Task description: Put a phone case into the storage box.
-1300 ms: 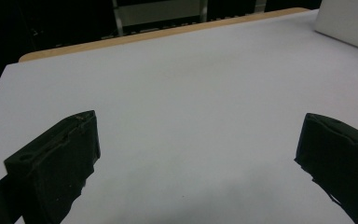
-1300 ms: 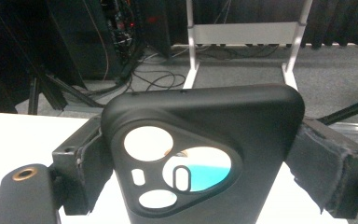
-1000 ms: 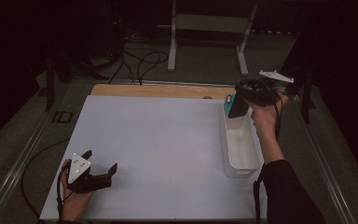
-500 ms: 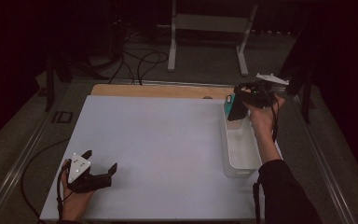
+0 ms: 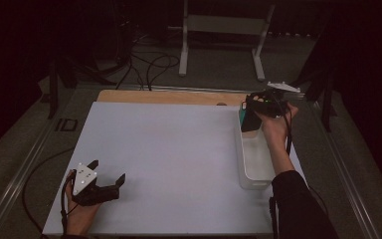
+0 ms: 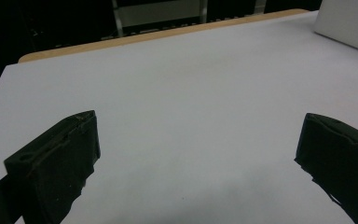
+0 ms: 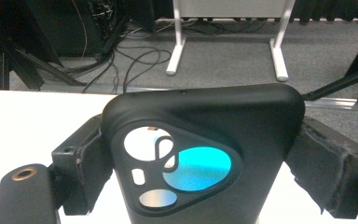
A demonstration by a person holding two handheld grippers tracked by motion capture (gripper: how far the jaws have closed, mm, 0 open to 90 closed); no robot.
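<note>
Over on the left, the left gripper rests low on the white bench, near its front-left corner and well apart from the clear bin on the far side. Its jaws stand wide apart with nothing between them, just bare bench top ahead in its own view.

Moving across to the bin, which sits along the right edge of the bench: the right gripper hangs over the bin's far end, clamped on a black phone case. In the right gripper view the case stands upright between the jaws, its camera cut-outs facing the lens, a teal patch showing through the largest opening. The jaws press on its two side edges.

My read is that the case is either coming out of the bin or going in; I cannot tell which. To do it well, the person should keep the squeeze even on both edges, since a soft case can bow and pop free, and keep it upright and clear of the bin's rim until it is over open bench or well inside the walls.

Against a second ago, the right gripper has dropped a little and drawn nearer the bin's far end, the hand lower over it. The left gripper has not stirred.
</note>
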